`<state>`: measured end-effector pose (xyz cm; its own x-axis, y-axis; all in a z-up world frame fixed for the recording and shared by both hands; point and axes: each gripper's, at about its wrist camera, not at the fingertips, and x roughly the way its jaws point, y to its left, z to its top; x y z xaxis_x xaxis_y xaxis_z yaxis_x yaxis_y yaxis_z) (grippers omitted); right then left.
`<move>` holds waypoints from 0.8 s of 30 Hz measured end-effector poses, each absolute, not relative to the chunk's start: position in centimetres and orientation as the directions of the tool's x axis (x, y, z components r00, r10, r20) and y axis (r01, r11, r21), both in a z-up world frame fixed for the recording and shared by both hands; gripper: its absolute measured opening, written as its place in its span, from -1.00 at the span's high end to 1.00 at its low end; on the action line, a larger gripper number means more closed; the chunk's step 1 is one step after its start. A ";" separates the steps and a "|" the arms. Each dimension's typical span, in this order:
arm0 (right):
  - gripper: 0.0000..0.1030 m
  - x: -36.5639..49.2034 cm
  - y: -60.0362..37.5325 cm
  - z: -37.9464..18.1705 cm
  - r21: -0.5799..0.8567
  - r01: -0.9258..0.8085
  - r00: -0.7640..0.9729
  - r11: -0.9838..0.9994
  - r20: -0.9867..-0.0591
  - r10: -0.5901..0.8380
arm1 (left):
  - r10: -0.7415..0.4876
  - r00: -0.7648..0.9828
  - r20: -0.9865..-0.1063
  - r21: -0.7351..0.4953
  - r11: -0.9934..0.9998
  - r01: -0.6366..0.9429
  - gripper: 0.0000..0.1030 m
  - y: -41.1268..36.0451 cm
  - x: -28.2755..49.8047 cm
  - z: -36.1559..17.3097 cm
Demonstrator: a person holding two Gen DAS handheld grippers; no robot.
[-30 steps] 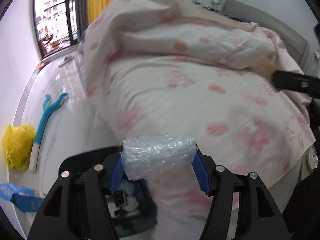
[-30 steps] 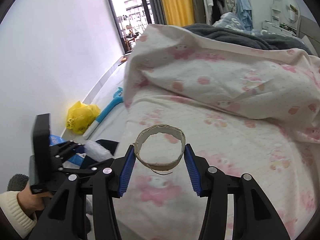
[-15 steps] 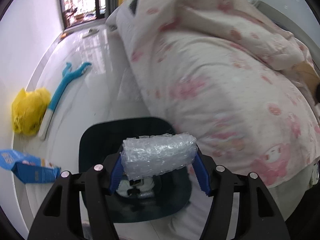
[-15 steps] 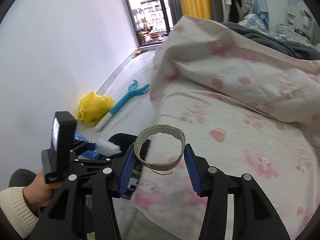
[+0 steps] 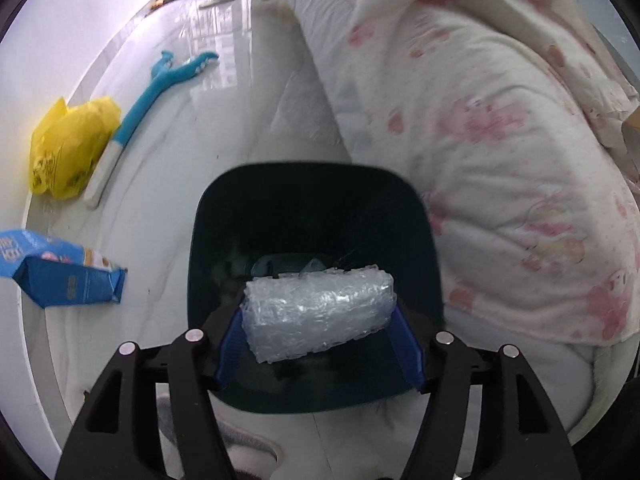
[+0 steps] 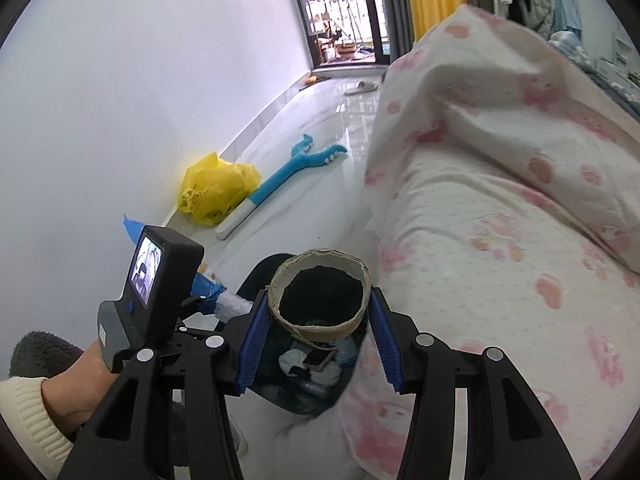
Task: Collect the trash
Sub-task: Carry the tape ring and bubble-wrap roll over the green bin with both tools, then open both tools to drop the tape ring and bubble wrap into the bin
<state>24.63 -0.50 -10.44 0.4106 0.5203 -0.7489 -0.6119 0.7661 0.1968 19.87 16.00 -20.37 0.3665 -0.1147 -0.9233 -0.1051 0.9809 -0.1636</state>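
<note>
While the left gripper (image 5: 318, 344) hangs over the dark bin (image 5: 432, 248), jaws just widening around the bubble wrap roll (image 5: 318, 316), the right gripper (image 6: 316, 338) pinches a cardboard ring (image 6: 320, 330), bed (image 6: 500, 220) at 3 o'clock.

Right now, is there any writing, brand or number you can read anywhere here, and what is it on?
None can be read for sure.
Blue packet on the floor: white print, too blurred.
Yellow bag by the wall: dark print, too crumpled and small.
Small screen on the left-hand device: a picture only, no legible text.
</note>
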 end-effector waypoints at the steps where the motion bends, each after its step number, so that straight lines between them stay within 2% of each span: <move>1: 0.02 24.7 0.1 -10.7 0.197 -0.614 0.404 0.764 -0.754 0.518 | -0.120 0.364 -0.924 -0.172 0.979 -0.112 -0.43 16.4 19.7 -20.5; 3: 0.02 24.7 1.3 -11.1 0.194 -0.618 0.394 0.762 -0.762 0.514 | -0.116 0.362 -0.925 -0.171 0.978 -0.123 -0.60 17.0 19.4 -20.5; 5: 0.02 24.7 2.2 -11.6 0.191 -0.622 0.385 0.759 -0.770 0.509 | -0.100 0.354 -0.930 -0.156 0.979 -0.131 -0.63 17.6 19.1 -20.7; 9: 0.02 24.9 3.8 -12.9 0.190 -0.618 0.371 0.763 -0.785 0.496 | -0.073 0.365 -0.928 -0.141 0.976 -0.165 -0.64 19.5 18.3 -20.4; 16: 0.02 25.2 6.2 -16.3 0.190 -0.607 0.322 0.772 -0.829 0.457 | -0.061 0.458 -0.887 -0.190 0.952 -0.241 -0.68 23.7 16.3 -18.9; 24: 0.02 25.6 8.7 -19.9 0.176 -0.603 0.269 0.778 -0.874 0.406 | -0.025 0.578 -0.816 -0.182 0.959 -0.217 -0.68 25.1 14.5 -15.9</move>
<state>25.58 8.72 -19.87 0.2687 0.4057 -0.8736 -0.6025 0.7784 0.1762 14.52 25.09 -15.91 0.5777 -0.0246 -0.8159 -0.2165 0.9591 -0.1822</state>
